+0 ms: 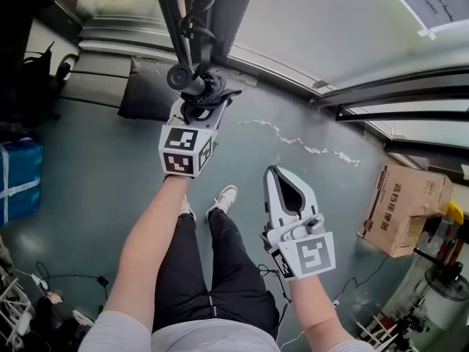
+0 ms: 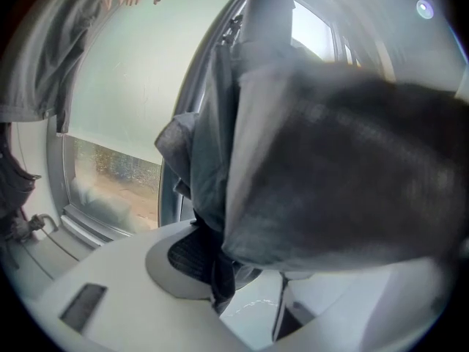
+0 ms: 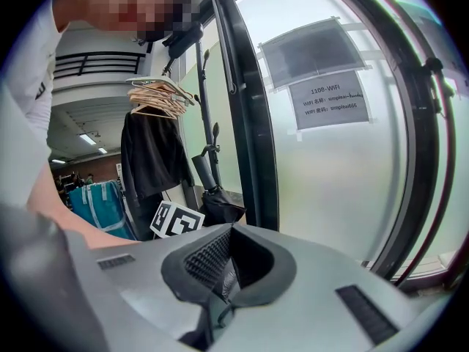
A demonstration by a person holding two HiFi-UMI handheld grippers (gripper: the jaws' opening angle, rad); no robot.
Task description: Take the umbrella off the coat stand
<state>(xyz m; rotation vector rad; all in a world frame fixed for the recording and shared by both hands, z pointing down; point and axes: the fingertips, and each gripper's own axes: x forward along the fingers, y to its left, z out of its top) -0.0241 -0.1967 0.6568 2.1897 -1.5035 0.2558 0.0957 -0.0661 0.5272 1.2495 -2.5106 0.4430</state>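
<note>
The left claw (image 1: 199, 103) is clamped on the umbrella (image 1: 196, 79): in the left gripper view dark grey folds of its canopy (image 2: 220, 160) pass between the 2 jaws, which stand part-way apart around the bunched cloth, and more blurred fabric fills the right of that view. The right claw (image 1: 275, 173) holds nothing; in the right gripper view its 2 ribbed pads (image 3: 209, 259) meet in a closed V, with nothing between them. In the head view the left claw reaches up and forward, and the right claw is lower and nearer the person, well apart from the umbrella. The folded black umbrella sits close against the dark pole of the coat stand (image 1: 170, 13); whether it hangs from a hook cannot be made out. The right gripper view shows the same stand (image 3: 205, 108) from the side, with the umbrella (image 3: 216, 200) low on it, a bunch of hangers (image 3: 157, 94) and a black coat (image 3: 150, 160) behind. Frosted glass panels (image 1: 330, 20) rise beyond. On the grey floor (image 1: 110, 167) lie a blue bag (image 1: 18, 178) at the left and 1 cardboard box (image 1: 403, 207) at the right.
</note>
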